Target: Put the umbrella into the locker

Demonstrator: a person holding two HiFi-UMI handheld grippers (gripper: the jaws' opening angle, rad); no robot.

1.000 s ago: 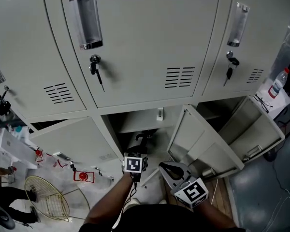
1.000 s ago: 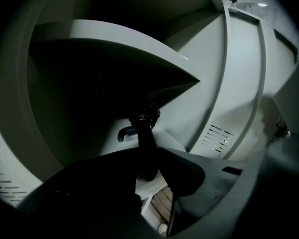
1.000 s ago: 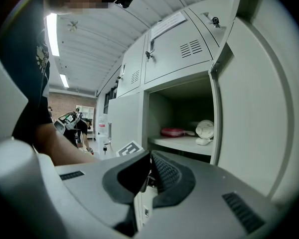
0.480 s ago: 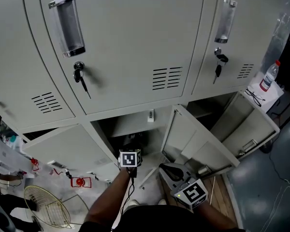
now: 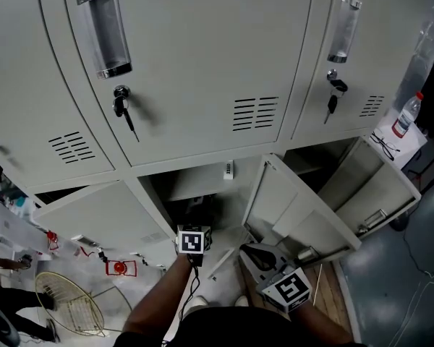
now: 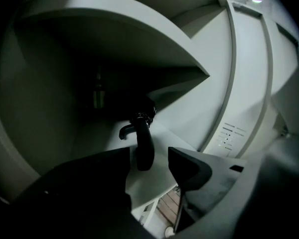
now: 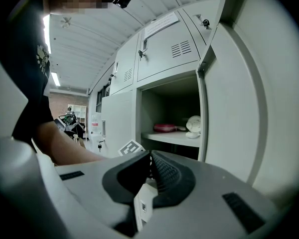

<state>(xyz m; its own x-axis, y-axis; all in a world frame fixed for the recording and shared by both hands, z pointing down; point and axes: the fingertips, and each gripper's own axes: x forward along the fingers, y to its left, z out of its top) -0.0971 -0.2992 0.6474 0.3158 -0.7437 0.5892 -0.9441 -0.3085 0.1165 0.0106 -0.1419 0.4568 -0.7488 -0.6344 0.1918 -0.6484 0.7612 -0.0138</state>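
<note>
The black folded umbrella [image 6: 143, 146] lies on the floor of the open lower locker [image 5: 202, 186], its curved handle pointing deeper inside. My left gripper [image 6: 149, 156] reaches into that locker with the umbrella's near end between its jaws. The jaws are opening, and a gap shows on the right side of the umbrella. In the head view the left gripper [image 5: 194, 223] sits at the locker mouth and the umbrella [image 5: 200, 207] is only a dark shape. My right gripper [image 7: 150, 166] is shut on nothing. It hangs by the open door [image 5: 293, 212], low in the head view [image 5: 252, 254].
Two lower locker doors [image 5: 380, 186] stand swung open on the right. Keys [image 5: 121, 107] hang in the upper doors. A water bottle [image 5: 401, 120] stands far right. A wire fan guard [image 5: 69, 306] lies on the floor at left. A pink item [image 7: 164, 127] rests on the neighbouring locker's shelf.
The head view has shifted slightly. Both grippers stay about where they were, the left at the locker mouth and the right beside the open door.
</note>
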